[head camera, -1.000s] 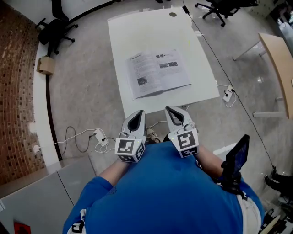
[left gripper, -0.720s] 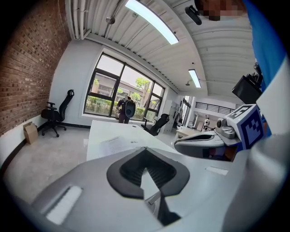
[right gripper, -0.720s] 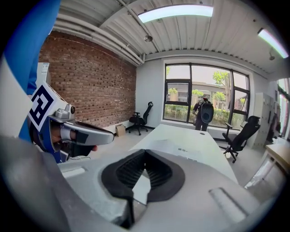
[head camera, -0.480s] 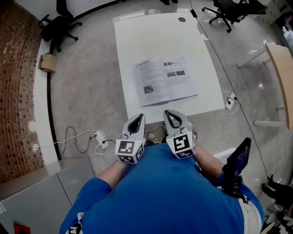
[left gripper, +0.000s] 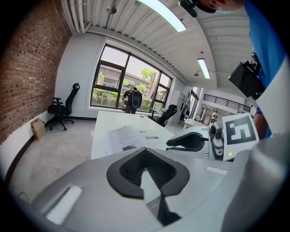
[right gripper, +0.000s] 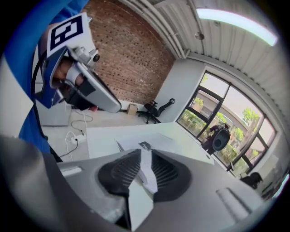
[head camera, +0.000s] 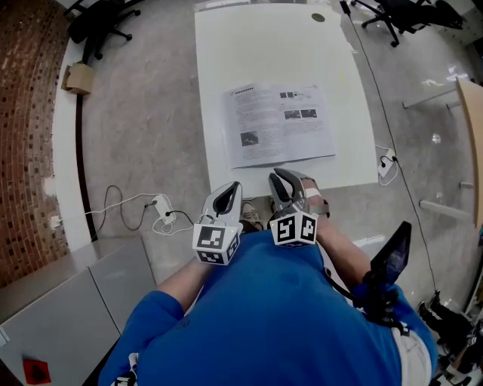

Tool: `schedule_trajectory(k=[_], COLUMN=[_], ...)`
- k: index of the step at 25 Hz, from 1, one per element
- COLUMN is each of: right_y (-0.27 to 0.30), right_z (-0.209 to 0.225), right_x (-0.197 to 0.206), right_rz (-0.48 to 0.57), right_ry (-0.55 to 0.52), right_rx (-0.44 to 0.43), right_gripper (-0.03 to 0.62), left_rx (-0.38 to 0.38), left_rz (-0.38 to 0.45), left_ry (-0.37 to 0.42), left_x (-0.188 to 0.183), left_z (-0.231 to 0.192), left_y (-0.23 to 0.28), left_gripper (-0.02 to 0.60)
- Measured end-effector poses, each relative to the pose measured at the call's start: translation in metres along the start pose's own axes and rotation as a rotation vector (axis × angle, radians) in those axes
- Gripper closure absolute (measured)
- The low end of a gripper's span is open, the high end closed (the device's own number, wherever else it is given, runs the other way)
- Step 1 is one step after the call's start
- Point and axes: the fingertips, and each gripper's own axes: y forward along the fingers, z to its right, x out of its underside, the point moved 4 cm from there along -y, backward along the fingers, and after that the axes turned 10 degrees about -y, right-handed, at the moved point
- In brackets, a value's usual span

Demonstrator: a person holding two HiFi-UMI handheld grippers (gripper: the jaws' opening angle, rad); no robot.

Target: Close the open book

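Observation:
The open book (head camera: 279, 124) lies flat, pages up, on the white table (head camera: 256, 45) towards its near edge. Both grippers hang in front of the person's chest, just short of that edge and clear of the book. My left gripper (head camera: 232, 187) is shut with nothing in it; its own view shows the tips (left gripper: 145, 152) meeting, the book (left gripper: 129, 137) ahead and the right gripper (left gripper: 188, 142) beside it. My right gripper (head camera: 278, 179) has just been opening; a narrow slit shows between its jaws (right gripper: 144, 152), with nothing in it. The book (right gripper: 131, 144) lies ahead of it.
Office chairs stand beyond the table at far left (head camera: 98, 22) and far right (head camera: 407, 15). A power strip with cables (head camera: 158, 207) lies on the floor left of the table. A cardboard box (head camera: 75, 78) sits by the brick wall. A grey cabinet (head camera: 68, 301) is at near left.
Both grippers have sunk and come closer to the table's near edge. The right gripper has rolled, its marker cube now faces differently, and its jaws have parted slightly.

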Motion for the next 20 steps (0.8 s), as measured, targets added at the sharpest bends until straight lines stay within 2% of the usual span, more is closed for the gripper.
schedule_trajectory(k=[1, 2, 5, 14, 20], right_y=[0.008, 0.015, 0.034, 0.069, 0.082], right_z=[-0.005, -0.010, -0.021, -0.039, -0.037], right_x=[0.004, 0.009, 0.019, 0.041, 0.041], right_rz=[-0.013, -0.027, -0.063, -0.131, -0.130], right_ry=[-0.041, -0.083, -0.207, -0.468, -0.518], right_rx=[-0.014, -0.025, -0.032, 0.013, 0.063], right_gripper=[0.498, 0.475, 0.443, 0.430, 0.429], left_rx=[-0.004, -0.009, -0.023, -0.054, -0.073], left_rz=[-0.008, -0.016, -0.035, -0.064, -0.082], left_ry=[-0.005, -0.010, -0.022, -0.030, -0.046], left_x=[0.003, 0.006, 0.012, 0.022, 0.027], left_z=[-0.002, -0.003, -0.009, -0.024, -0.032], left_y=[0.002, 0.005, 0.009, 0.019, 0.022], left_gripper=[0.575, 0.575, 0.575, 0.575, 0.575])
